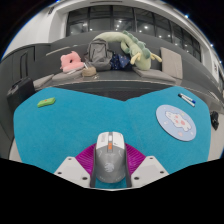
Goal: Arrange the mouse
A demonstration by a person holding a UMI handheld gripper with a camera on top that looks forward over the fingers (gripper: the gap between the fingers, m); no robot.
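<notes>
Both fingers [72, 168] clamp the grey mouse [110, 156], pink pads pressed to its sides, over the teal mat [70, 125]. Round coaster [176, 121] ahead right, green object [45, 101] ahead left; plush toys [125, 47] on far desk.

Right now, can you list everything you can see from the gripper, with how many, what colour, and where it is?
Mouse: one, grey and white, between the fingers on the blue mat.
Mat: one, teal blue, covering the desk ahead of the fingers.
Round coaster: one, pale with a printed picture, on the mat beyond the fingers.
Small green object: one, at the mat's far edge; too small to identify.
Pen-like white object: one, near the coaster at the mat's far edge.
Pink plush toy: one, on the ledge behind the desk.
Green plush toy: one, draped along the same ledge.
Gripper: one, white fingers with magenta pads either side of the mouse.
</notes>
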